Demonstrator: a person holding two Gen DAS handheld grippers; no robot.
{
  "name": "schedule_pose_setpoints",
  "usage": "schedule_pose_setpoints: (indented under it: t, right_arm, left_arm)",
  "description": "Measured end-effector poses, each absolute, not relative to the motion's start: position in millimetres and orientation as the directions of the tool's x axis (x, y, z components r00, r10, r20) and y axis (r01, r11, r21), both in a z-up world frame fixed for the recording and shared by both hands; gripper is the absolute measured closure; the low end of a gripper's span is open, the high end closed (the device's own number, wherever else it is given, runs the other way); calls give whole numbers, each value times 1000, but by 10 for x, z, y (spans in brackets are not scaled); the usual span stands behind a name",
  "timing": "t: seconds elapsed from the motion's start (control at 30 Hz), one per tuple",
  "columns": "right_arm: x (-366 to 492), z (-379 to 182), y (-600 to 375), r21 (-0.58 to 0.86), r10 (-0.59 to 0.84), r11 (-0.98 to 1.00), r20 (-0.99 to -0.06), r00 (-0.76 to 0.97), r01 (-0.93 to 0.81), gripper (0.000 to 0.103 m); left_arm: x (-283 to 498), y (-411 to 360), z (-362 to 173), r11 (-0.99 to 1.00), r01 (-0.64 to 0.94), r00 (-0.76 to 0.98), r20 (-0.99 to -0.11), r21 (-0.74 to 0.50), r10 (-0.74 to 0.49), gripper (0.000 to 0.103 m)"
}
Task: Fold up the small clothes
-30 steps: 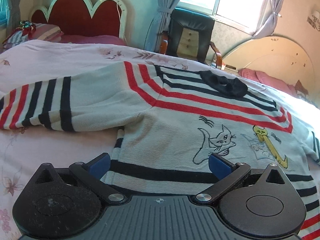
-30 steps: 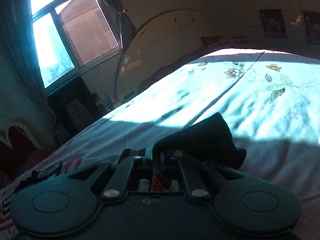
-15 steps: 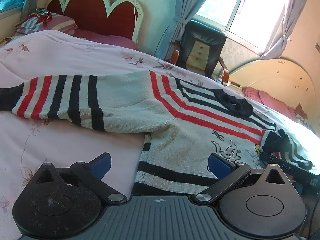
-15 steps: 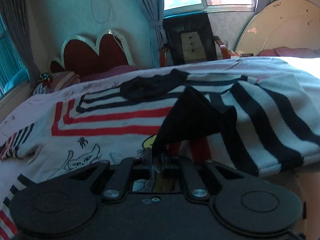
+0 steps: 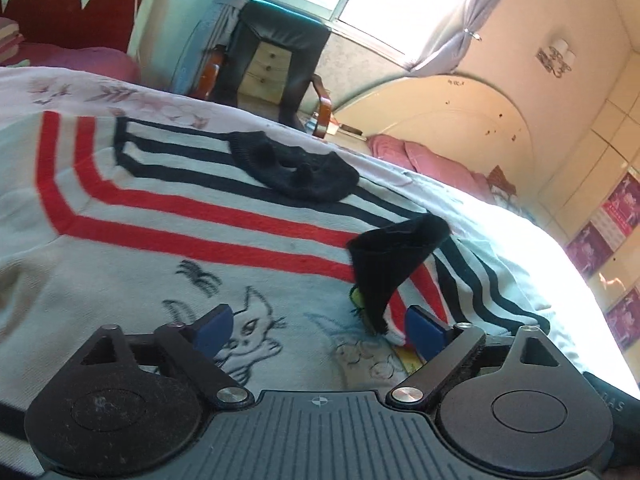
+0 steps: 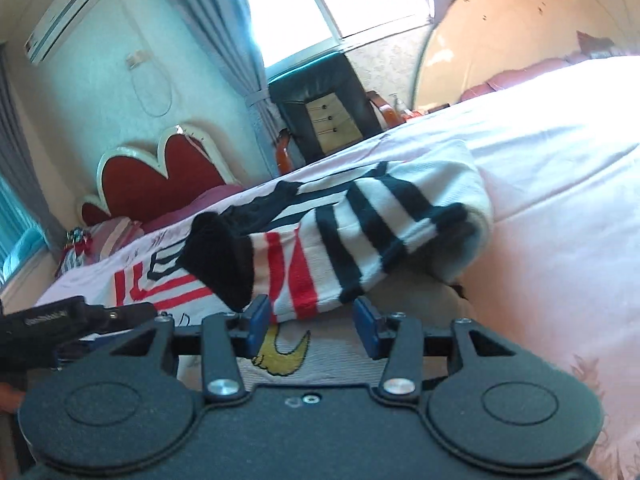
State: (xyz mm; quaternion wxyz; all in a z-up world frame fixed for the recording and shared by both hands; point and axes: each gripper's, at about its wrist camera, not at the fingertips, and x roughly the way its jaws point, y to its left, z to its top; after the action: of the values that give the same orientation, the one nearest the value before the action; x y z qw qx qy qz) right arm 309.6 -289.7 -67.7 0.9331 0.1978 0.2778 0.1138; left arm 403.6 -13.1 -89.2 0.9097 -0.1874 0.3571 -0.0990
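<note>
**Right sleeve laid across the chest, jaws letting go**

Since a second ago the right gripper [image 6: 306, 324] has swung from the sunlit far side of the bed in over the garment, carrying the striped sleeve [image 6: 360, 240] with it; its jaws, then pinched tight on the black cuff [image 6: 222, 258], are now opening, and the sleeve end lies between the blue pads without being squeezed. Over the same second the left gripper [image 5: 320, 332] has moved along the sweater from the hem side toward the chest, so that the outstretched left sleeve has dropped out of its view.

Folded inward, the sleeve rests on top of the white knitted child's sweater [image 5: 168, 248] with red and black stripes, which lies flat, front up, on the pink floral bedsheet [image 6: 560, 184]. The cuff stands up in a loose cone beside the embroidered cats [image 5: 252, 328] — released, it will probably slump flat. By the look of it the first sleeve fold is done, while the other sleeve and the body fold remain.

The left gripper's jaws are wide apart, closing slightly, with nothing between them; it hovers low over the sweater's front.

Count: one sweater; two grippers; one black collar [image 5: 296, 172]; two embroidered cats, one outlined in black, one yellow; one sleeve folded over. The second sleeve is not visible now.
</note>
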Motion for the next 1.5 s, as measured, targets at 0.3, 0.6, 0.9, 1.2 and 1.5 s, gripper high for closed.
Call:
schedule_pose_setpoints:
  t: [0.3,0.6,0.9,1.2,1.5]
  right_arm:
    - [2998,-820,-3309,502,261,864,-487,834,22,57]
    - [3178,-927,-3289,615,327,788,-456,827,27,54]
    - [3490,-1210,-3509,791,362,594,-426,829,147,57]
    - [3489,-1060,-3449,601,293,791,-535,792,113,87]
    - [3868,-860,-3132,241,135,970,-616,776,23,98]
  left_arm:
    - [4490,-259,-1052,875,35,703,-611,-482,-365,93]
    - [4269,434,-880,913,25,760,-586,-408,-283,93]
    - [4255,713,-1012,914,2,750,-603,-407,-270,93]
    - [4260,646,-1179,927,-31,736,-636,-374,-232,93]
    - [4236,541,-1128,955,-15,741,-645,-296,-188,93]
